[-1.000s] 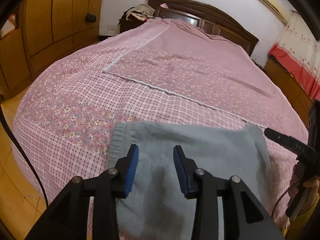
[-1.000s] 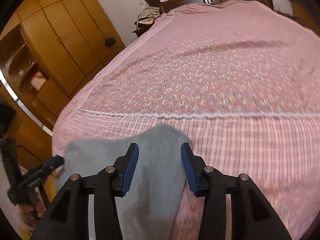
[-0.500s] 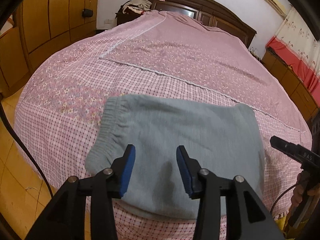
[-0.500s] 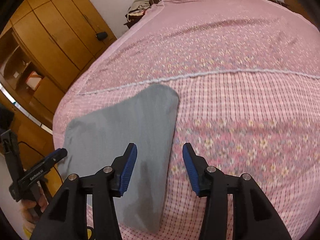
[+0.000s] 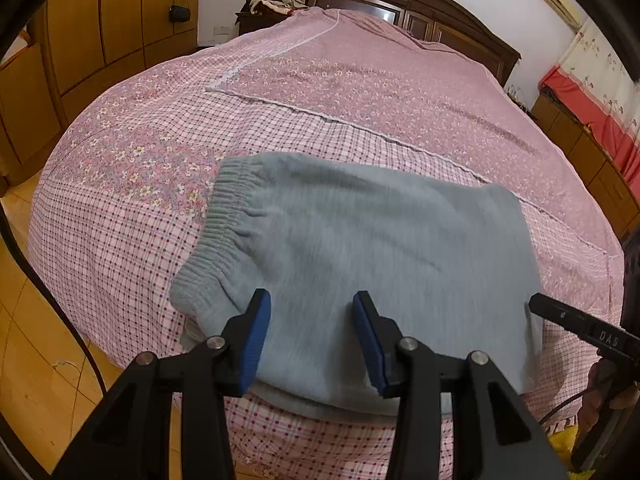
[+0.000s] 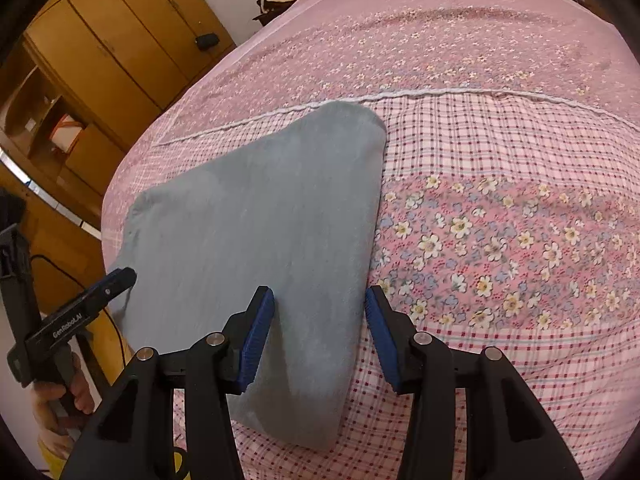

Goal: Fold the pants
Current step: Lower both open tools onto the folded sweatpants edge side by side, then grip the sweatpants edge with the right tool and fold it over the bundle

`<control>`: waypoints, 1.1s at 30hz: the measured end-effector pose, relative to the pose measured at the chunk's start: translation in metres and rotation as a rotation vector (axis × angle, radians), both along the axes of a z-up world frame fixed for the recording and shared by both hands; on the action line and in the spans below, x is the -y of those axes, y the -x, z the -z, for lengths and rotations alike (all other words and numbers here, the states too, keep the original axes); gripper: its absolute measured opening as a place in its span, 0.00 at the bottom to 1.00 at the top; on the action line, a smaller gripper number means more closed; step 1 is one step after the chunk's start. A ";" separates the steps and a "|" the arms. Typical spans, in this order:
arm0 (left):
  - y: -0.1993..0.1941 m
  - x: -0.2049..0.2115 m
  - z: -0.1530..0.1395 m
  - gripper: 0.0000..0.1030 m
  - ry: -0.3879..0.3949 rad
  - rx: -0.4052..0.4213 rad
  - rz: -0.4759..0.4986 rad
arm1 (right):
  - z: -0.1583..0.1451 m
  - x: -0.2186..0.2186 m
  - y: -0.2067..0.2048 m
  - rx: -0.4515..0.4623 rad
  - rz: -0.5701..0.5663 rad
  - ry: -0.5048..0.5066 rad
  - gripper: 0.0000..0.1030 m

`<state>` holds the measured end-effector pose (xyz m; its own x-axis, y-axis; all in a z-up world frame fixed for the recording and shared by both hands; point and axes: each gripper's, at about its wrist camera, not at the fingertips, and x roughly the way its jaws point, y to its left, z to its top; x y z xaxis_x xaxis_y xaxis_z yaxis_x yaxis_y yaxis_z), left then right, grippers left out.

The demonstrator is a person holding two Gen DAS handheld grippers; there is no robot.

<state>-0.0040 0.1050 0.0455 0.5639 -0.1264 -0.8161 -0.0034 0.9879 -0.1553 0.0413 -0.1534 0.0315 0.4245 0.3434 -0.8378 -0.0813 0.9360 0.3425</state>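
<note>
Grey folded pants (image 5: 360, 252) crosswise, waistband leftward; left hand-held gripper (image 5: 311, 338) and right hand-held gripper (image 6: 320, 338) wide, empty.

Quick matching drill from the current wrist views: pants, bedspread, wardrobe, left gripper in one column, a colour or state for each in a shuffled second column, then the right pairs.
Things:
1. pants
2. bedspread
3. wardrobe
4. left gripper

Colour or state:
A. pink, with checks and flowers
B. open, holding nothing
C. grey-blue, folded flat on the bed
D. orange-brown wood

Pairs: 1-C, 2-A, 3-D, 4-B
</note>
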 end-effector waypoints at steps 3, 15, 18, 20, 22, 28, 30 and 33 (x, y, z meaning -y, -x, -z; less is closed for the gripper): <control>-0.001 0.000 0.000 0.44 0.003 -0.001 -0.001 | 0.003 -0.002 -0.002 -0.008 -0.004 0.001 0.47; -0.002 -0.001 0.003 0.44 0.002 -0.009 0.001 | 0.014 -0.012 -0.008 -0.017 -0.028 -0.004 0.47; -0.003 -0.001 0.005 0.46 0.003 -0.009 0.000 | 0.022 -0.010 -0.007 -0.016 -0.024 -0.041 0.47; -0.003 -0.001 0.007 0.46 0.005 -0.013 -0.002 | 0.026 -0.009 -0.005 -0.024 -0.022 -0.062 0.48; -0.002 0.000 0.006 0.46 0.005 -0.013 -0.005 | 0.029 -0.010 -0.002 -0.025 -0.028 -0.075 0.48; -0.001 0.002 0.005 0.46 0.004 -0.012 -0.001 | 0.029 -0.007 0.000 -0.010 -0.022 -0.126 0.33; -0.001 0.001 0.004 0.46 0.010 -0.011 -0.003 | 0.026 -0.004 0.001 -0.001 -0.016 -0.140 0.22; 0.000 0.001 0.003 0.46 0.011 -0.013 0.000 | 0.020 0.002 0.004 0.030 -0.022 -0.154 0.13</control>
